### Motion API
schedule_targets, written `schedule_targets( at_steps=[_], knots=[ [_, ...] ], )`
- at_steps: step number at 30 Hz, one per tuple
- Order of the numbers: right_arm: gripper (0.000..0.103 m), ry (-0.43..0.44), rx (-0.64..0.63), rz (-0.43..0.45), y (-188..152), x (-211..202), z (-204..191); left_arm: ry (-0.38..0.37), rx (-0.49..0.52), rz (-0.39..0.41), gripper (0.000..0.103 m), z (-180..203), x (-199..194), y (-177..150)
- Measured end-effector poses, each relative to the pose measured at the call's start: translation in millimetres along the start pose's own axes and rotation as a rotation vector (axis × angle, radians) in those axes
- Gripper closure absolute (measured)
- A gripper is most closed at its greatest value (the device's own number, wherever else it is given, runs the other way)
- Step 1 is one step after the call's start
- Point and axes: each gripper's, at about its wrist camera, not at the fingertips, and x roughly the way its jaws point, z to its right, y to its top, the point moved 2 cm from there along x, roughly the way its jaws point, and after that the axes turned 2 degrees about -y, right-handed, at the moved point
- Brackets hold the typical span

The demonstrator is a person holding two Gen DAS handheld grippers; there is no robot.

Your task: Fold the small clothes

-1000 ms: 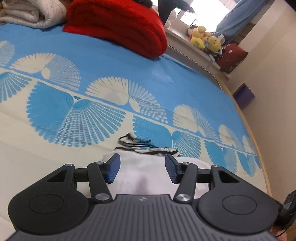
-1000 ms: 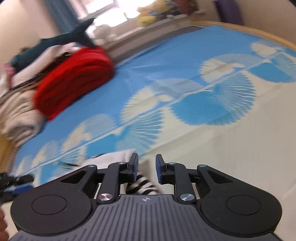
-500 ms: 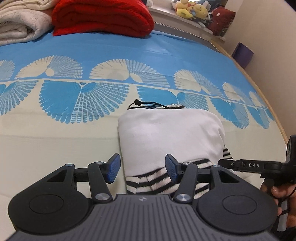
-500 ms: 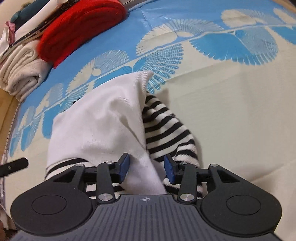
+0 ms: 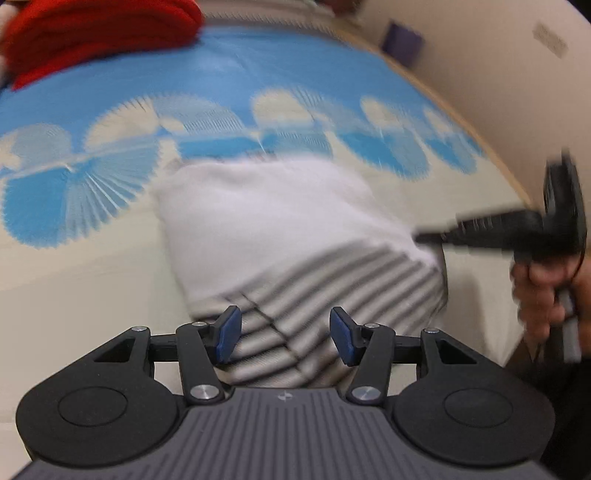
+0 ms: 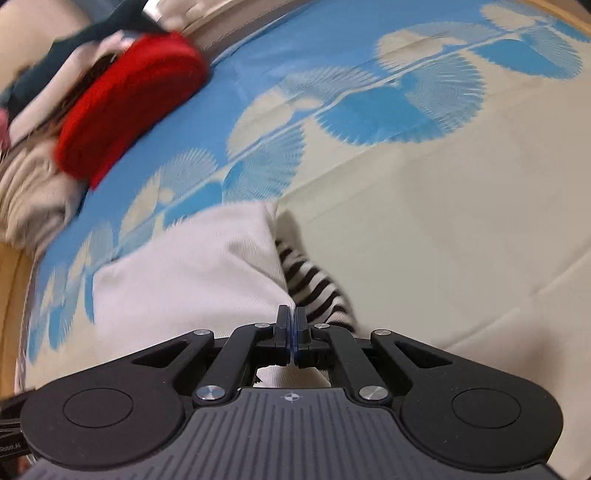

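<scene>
A small white garment (image 5: 266,221) with a black-and-white striped hem (image 5: 332,288) lies folded on the bed. In the left wrist view my left gripper (image 5: 284,334) hovers open just over the striped hem, with the cloth below its blue pads and nothing pinched. My right gripper (image 5: 480,232), held by a person's hand (image 5: 543,291), reaches the garment's right edge. In the right wrist view the right gripper (image 6: 290,321) is shut, its pads pressed together on a fold where the white garment (image 6: 192,269) meets the striped part (image 6: 317,288).
The bedspread (image 6: 424,221) is cream with blue fan shapes. A folded red blanket (image 5: 92,33) (image 6: 125,103) and a beige one (image 6: 29,199) lie at the far end. A wall (image 5: 480,55) and a purple box (image 5: 400,38) border the bed's right side.
The right gripper's jaws went from apart over the garment to pressed together on its edge. The left gripper rolled and moved in over the striped hem, staying open.
</scene>
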Motion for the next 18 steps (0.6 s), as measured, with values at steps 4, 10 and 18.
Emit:
schedule_targets(
  at_steps=[4, 10, 18],
  knots=[
    [0.1, -0.017, -0.107, -0.025, -4.8, 10.8, -19.7, 0.137, 0.029, -0.162, 0.038, -11.6, 37.0, -21.2],
    [0.087, 0.013, -0.133, 0.012, -1.3, -13.9, -24.9, 0.073, 0.015, -0.07, 0.039, -11.1, -2.7, -14.6],
    [0.064, -0.015, -0.344, -0.178, -30.4, -1.2, -31.7, 0.125, 0.066, -0.24, 0.033, -11.9, 32.4, -39.5]
  ],
)
